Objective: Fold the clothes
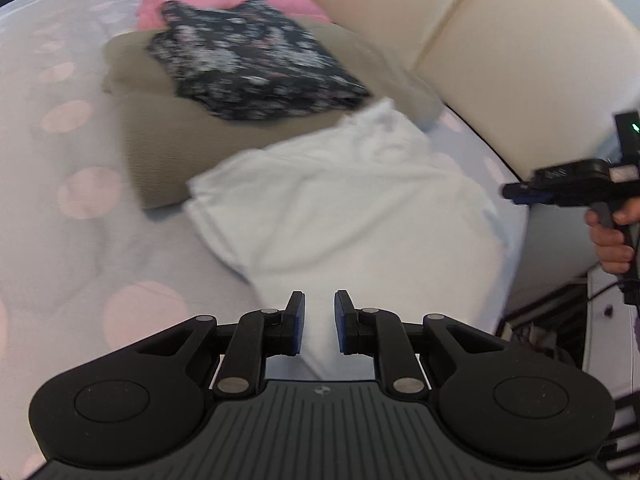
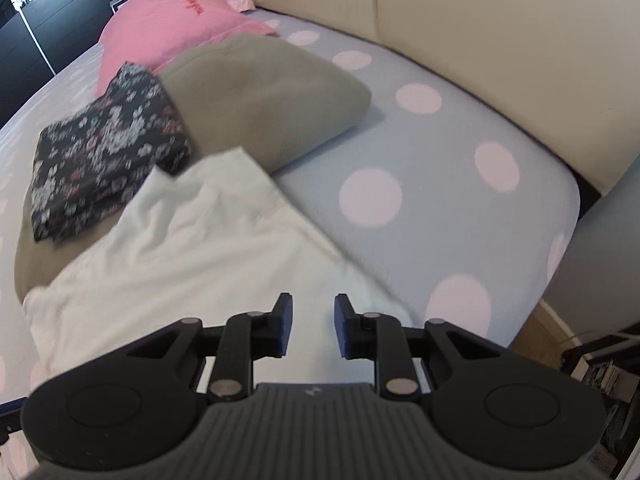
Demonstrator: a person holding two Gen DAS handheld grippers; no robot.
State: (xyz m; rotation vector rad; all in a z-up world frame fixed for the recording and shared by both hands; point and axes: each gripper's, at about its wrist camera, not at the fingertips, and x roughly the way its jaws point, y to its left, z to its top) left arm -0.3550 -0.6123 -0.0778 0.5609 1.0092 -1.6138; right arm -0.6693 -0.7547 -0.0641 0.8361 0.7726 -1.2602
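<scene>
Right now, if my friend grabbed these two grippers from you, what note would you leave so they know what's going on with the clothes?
Left gripper: open, empty, above the near edge of the white cotton garment.
Right gripper: open, empty, over the same garment's near edge.
The white garment lies loosely folded and rumpled on the pale blue bedsheet with pink dots.
Done: the black floral folded garment sits on the folded olive-beige knit, beside the pink pillow.
Left: probably neaten the white garment and finish its fold; maybe stack it with the others.
</scene>
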